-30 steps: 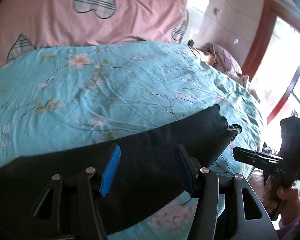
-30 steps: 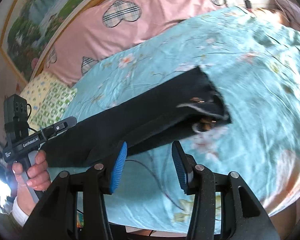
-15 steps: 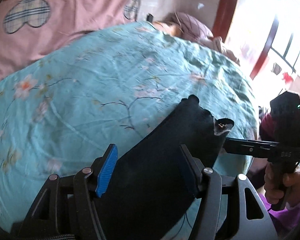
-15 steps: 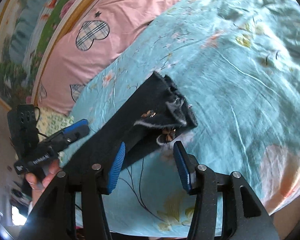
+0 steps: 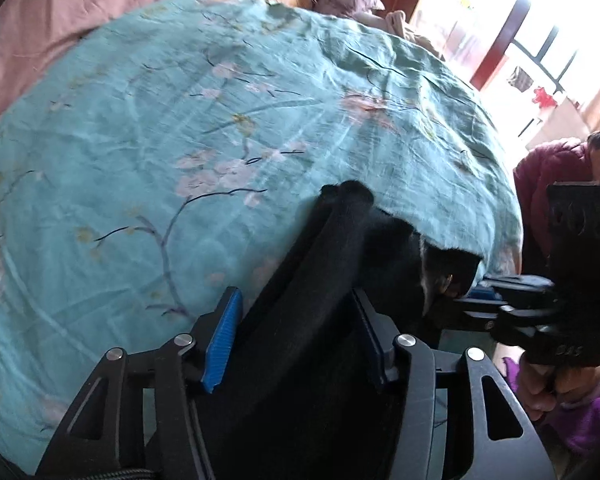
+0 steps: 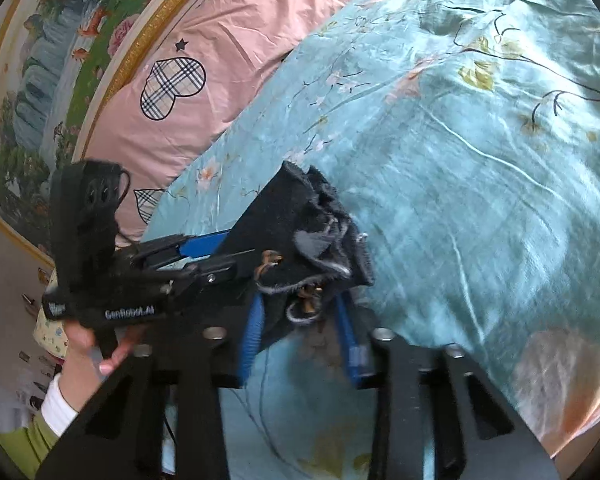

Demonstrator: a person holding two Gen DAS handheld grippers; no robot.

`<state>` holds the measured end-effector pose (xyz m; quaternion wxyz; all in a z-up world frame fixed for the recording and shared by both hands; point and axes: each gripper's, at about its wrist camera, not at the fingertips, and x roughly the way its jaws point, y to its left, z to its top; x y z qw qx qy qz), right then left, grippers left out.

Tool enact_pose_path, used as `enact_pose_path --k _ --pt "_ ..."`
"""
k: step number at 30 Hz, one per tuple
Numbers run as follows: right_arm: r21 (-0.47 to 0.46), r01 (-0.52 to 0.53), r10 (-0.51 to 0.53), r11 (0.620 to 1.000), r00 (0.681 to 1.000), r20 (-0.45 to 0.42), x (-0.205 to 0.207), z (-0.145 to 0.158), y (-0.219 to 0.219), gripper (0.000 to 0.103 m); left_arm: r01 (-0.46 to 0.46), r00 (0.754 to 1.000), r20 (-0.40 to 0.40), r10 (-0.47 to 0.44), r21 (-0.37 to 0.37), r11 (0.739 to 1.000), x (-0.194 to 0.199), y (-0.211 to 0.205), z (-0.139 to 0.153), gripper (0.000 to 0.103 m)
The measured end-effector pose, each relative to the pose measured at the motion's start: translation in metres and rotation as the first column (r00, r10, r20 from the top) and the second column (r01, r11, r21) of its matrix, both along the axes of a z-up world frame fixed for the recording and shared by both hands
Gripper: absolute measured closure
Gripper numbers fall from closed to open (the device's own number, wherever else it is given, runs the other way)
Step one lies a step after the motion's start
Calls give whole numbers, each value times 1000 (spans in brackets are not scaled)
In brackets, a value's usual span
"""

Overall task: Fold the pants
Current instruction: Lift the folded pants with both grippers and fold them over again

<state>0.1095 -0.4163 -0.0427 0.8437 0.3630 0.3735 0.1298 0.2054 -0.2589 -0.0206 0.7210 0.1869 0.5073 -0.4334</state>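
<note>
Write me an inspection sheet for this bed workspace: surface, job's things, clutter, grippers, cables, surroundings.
Surface: teal floral bedspread, wrinkled.
Job's things: black pants bunched near the bed's edge, waist end with metal clasps facing the right camera.
Clutter: nothing seen on the bedspread.
Grippers: left gripper open with pants between its fingers; right gripper open at the waist end.
Cables: thin dark cord below the right gripper.
Surroundings: pink heart-print sheet, framed landscape picture, window, seated person.

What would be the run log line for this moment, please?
step: fold pants | left gripper: open around black pants | right gripper: open at waistband end | surface: teal floral bedspread | fold: not finished
</note>
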Motion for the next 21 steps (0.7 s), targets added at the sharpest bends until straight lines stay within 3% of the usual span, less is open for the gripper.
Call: enact_pose_path --k 2,4,6,9,14,21 --pt "22 5 -5 1000 1000 17 -1 -5 -4 90 14 999 -40 -14 -3 1000 6 -7 -3 53" --pt "15 9 -9 1000 999 38 -4 -4 -6 91 24 996 -89 -25 -10 1000 12 -14 -6 63" --pt "11 6 -6 1000 999 51 -5 -3 -6 92 36 991 -124 -39 -32 999 17 -20 -5 81" --pt "27 2 -3 1000 998 58 -5 -3 -11 92 59 988 -137 -66 -51 997 17 -28 -1 90" --pt "36 -9 7 999 998 70 -9 -1 -14 92 44 989 -138 -57 -93 995 15 -22 7 93" --pt "55 -58 50 997 990 135 -10 18 -10 92 21 997 -64 -33 -178 984 4 7 44 93"
